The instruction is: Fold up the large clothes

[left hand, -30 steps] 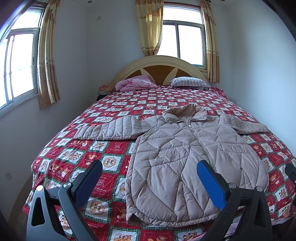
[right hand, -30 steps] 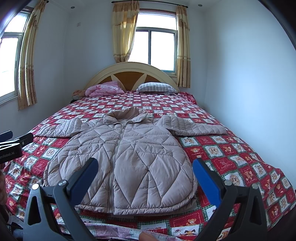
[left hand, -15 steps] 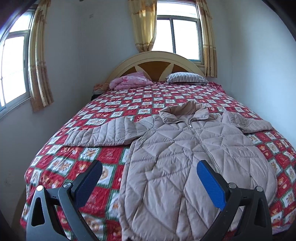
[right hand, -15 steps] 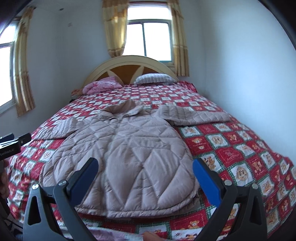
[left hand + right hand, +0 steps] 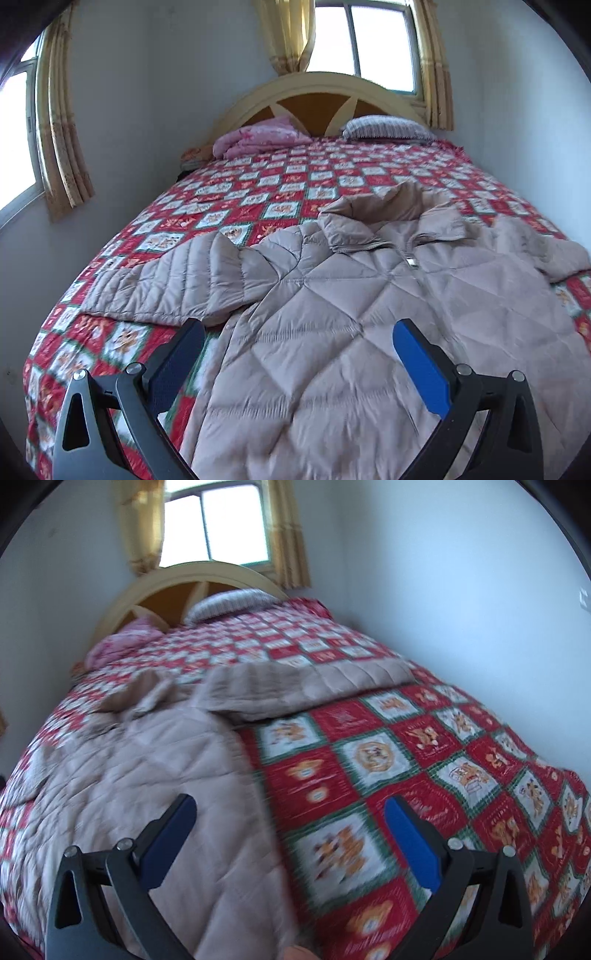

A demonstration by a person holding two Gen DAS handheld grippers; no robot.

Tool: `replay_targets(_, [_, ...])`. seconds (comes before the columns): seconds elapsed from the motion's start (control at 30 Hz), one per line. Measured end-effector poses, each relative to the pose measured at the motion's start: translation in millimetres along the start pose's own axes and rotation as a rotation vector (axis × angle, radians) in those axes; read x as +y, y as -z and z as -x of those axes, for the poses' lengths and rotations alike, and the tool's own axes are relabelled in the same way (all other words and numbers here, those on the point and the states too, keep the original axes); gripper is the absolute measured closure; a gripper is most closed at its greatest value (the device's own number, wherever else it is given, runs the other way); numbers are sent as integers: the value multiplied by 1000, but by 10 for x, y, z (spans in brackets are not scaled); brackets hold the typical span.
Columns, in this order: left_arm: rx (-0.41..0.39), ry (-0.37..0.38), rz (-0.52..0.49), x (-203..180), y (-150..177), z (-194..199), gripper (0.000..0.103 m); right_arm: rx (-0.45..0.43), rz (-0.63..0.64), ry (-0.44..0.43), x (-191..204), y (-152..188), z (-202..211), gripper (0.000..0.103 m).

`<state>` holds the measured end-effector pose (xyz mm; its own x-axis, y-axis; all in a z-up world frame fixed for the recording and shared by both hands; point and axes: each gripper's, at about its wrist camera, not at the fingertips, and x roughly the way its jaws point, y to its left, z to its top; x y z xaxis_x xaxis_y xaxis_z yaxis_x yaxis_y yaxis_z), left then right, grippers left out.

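A beige quilted jacket (image 5: 351, 314) lies flat and face up on the bed, zipped, with both sleeves spread out. Its left sleeve (image 5: 162, 280) reaches toward the bed's left edge. In the right wrist view the jacket (image 5: 147, 775) fills the left half, and its right sleeve (image 5: 314, 686) stretches across the quilt. My left gripper (image 5: 299, 339) is open and empty, low over the jacket's lower left body. My right gripper (image 5: 290, 818) is open and empty, over the jacket's right side edge.
The bed has a red patchwork quilt (image 5: 424, 775). A pink blanket (image 5: 258, 138) and a striped pillow (image 5: 388, 127) lie by the arched headboard (image 5: 314, 99). White walls stand close on both sides. Curtained windows (image 5: 380, 40) are behind the headboard and on the left.
Both grippers have moved forward and down toward the bed. The left now hangs over the jacket body. The right has swung right, over the jacket's right edge. The jacket has not moved.
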<state>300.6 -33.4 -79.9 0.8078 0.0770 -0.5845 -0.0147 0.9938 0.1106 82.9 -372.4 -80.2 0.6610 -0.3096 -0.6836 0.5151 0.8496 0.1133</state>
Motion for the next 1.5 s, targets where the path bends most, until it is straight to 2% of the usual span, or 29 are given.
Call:
replay_targets(0.2, [72, -57, 61, 63, -122, -786, 1, 95, -162, 39, -560, -410, -777, 4])
replay_targets(0.37, [145, -90, 99, 143, -138, -1236, 1, 101, -315, 51, -1044, -754, -1304, 13])
replay_targets(0.5, [225, -63, 163, 223, -17, -1510, 1, 76, -409, 96, -1373, -1024, -1655, 18])
replay_targets(0.57, [262, -42, 189, 245, 87, -1618, 1, 70, -453, 122, -1557, -1172, -1859, 18])
replay_targets(0.7, [269, -38, 203, 231, 147, -1653, 1, 87, -501, 171, -1775, -1347, -2202, 19])
replay_targets(0.9, [277, -42, 192, 174, 152, -1696, 1, 133, -502, 225, -1844, -1470, -2603, 19])
replay_targets(0.97, [277, -44, 190, 169, 148, -1706, 1, 121, -499, 249, -1858, -1509, -2695, 19])
replay_targets(1.03, [277, -44, 190, 170, 147, -1712, 1, 116, -507, 246, -1887, -1539, -2752, 31])
replay_targets(1.1, [275, -42, 192, 167, 146, -1712, 1, 113, -500, 233, -1898, -1570, -2775, 73])
replay_targets(1.17, [274, -38, 195, 177, 146, -1718, 1, 124, -490, 207, -1906, -1577, -2775, 87])
replay_targets(1.2, [273, -37, 197, 179, 148, -1714, 1, 114, -480, 188, -1909, -1578, -2739, 92])
replay_targets(1.27, [272, -34, 200, 191, 152, -1710, 1, 85, -450, 188, -1894, -1586, -2639, 94])
replay_targets(1.5, [266, -20, 214, 219, 158, -1702, 1, -34, -339, 188, -1741, -1703, -2122, 95])
